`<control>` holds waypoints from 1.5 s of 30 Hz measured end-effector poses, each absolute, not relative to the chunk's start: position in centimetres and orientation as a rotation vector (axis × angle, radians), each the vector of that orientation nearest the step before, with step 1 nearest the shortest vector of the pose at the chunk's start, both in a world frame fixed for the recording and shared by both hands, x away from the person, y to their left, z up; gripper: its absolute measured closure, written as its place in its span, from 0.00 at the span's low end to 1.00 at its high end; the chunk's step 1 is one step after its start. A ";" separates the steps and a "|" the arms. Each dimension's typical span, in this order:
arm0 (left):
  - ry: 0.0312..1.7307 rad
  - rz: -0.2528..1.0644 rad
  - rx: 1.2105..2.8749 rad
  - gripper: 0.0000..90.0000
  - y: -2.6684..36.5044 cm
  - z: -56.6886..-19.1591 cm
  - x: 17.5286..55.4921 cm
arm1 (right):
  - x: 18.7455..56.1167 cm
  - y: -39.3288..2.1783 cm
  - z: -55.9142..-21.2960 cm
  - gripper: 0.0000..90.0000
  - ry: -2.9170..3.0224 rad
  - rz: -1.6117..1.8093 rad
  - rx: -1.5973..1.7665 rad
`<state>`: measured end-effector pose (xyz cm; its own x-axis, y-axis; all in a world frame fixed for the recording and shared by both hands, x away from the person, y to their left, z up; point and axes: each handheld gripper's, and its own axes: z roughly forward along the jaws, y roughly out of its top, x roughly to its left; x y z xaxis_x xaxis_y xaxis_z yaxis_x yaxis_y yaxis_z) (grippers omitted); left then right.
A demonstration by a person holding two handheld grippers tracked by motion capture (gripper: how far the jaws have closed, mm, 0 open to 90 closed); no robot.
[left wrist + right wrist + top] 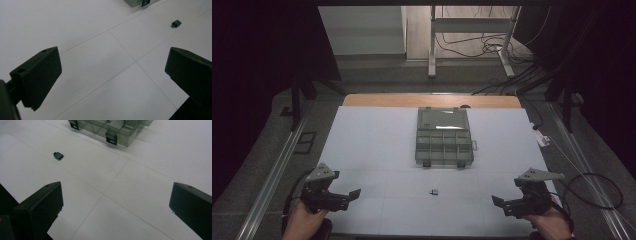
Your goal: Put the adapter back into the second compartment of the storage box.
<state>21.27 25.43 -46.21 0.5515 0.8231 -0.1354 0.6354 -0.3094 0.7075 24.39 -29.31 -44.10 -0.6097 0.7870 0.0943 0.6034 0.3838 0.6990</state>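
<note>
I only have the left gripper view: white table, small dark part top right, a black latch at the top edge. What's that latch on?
Observer: A clear organizer box with divided compartments, lid open, mid-table.
Operator: Part inside or outside it?
Observer: Outside. The part lies alone on the table, on the person's side of the box, not touching it.
Operator: Right tool?
Observer: The right tool is open at the near right corner, holding nothing, apart from the part. The left tool mirrors it at the near left, open too.
</note>
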 end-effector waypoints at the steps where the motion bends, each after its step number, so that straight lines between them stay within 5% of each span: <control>1: 1.171 0.325 2.050 0.01 25.4 -46.2 21.3 | 24.4 -29.2 -44.1 0.00 2.397 1.049 1.223; 45: 1.178 0.306 2.020 0.00 25.8 -46.2 21.3 | 28.3 -23.0 -45.2 0.00 2.581 1.047 1.029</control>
